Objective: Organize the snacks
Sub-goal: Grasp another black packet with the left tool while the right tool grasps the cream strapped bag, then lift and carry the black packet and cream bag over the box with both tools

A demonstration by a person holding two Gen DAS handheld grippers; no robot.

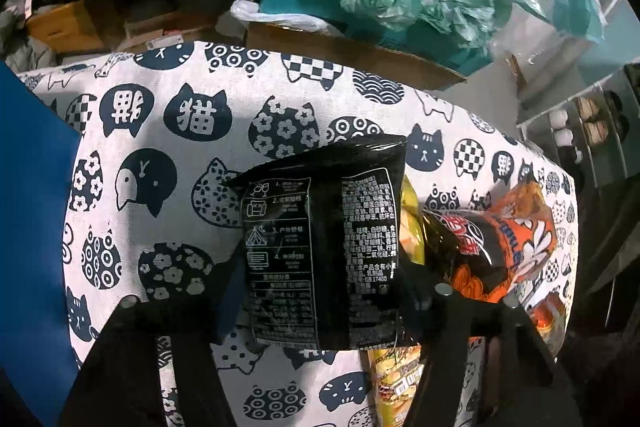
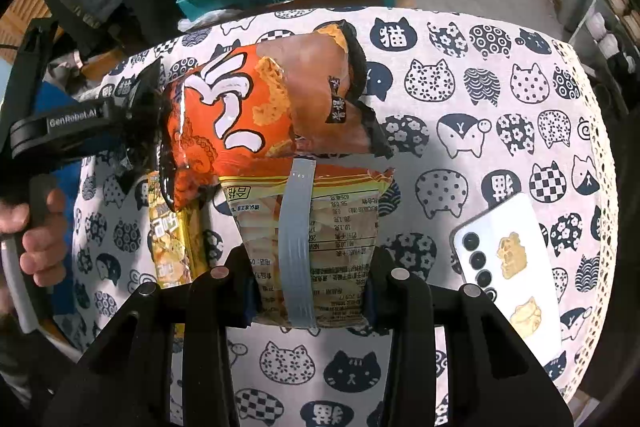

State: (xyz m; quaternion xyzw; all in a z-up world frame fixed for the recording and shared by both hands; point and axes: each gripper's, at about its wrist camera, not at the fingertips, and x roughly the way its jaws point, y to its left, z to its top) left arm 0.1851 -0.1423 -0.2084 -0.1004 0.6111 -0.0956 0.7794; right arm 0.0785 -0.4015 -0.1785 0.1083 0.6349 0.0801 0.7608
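Snack packets: four on the cat-print tablecloth (image 2: 480,147) | left gripper (image 1: 316,291) angled steeply down, clamping black packet (image 1: 320,247) | right gripper (image 2: 310,291) angled steeply down, clamping taped pale packet (image 2: 320,239) below orange packet (image 2: 260,111), beside yellow packet (image 2: 172,243)

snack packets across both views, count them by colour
black packet: 1
orange packet: 1
gold packet: 1
pale taped packet: 1
total: 4
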